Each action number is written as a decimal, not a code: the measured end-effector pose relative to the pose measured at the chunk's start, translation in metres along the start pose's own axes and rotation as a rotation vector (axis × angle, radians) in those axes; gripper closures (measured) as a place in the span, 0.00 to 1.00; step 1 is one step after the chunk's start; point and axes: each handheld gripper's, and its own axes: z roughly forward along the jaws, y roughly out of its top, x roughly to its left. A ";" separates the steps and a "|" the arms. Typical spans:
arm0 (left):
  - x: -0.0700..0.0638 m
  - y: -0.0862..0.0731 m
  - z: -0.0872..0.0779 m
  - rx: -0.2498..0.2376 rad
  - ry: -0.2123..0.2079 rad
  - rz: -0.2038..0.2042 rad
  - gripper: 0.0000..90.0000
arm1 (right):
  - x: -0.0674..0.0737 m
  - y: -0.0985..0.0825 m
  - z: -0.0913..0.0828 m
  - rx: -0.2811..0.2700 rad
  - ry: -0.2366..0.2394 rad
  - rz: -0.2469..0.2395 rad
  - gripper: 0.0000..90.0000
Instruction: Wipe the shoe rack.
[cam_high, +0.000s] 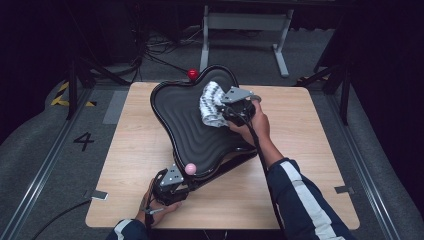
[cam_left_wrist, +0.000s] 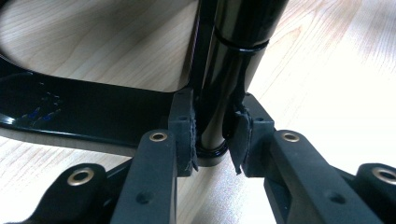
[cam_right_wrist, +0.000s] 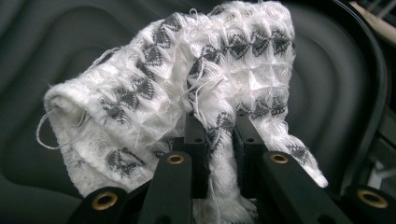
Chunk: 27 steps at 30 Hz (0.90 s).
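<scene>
The high view is showing the whole black wavy tray (cam_high: 190, 125) sitting on the wooden table (cam_high: 310, 165), its long axis running from the near edge by the pink ball (cam_high: 190, 168) up and away toward the red ball (cam_high: 193, 74) at the far rim. The left gripper view is giving what that view cannot: the left gripper (cam_left_wrist: 215, 140) is clamping its pads on a glossy black post (cam_left_wrist: 233, 70) of the tray, right down near the tabletop. The right gripper view is looking close at the white-and-grey waffle cloth (cam_right_wrist: 187, 93), bunched and fraying, lying over the tray's ribbed surface. The right gripper (cam_right_wrist: 219, 135) is pinching a fold of that cloth between its nearly closed jaws, and in the high view the cloth (cam_high: 210, 105) is resting on the tray's far right lobe.
</scene>
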 end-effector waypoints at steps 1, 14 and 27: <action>0.000 0.000 0.000 -0.001 0.000 -0.001 0.80 | -0.004 -0.003 -0.001 0.009 -0.018 0.000 0.89; 0.000 0.001 0.001 0.002 0.002 0.007 0.80 | -0.022 -0.019 -0.005 0.024 -0.052 0.040 0.89; -0.001 0.001 0.002 0.006 -0.004 0.007 0.80 | 0.038 -0.005 -0.006 -0.034 0.071 -0.064 0.89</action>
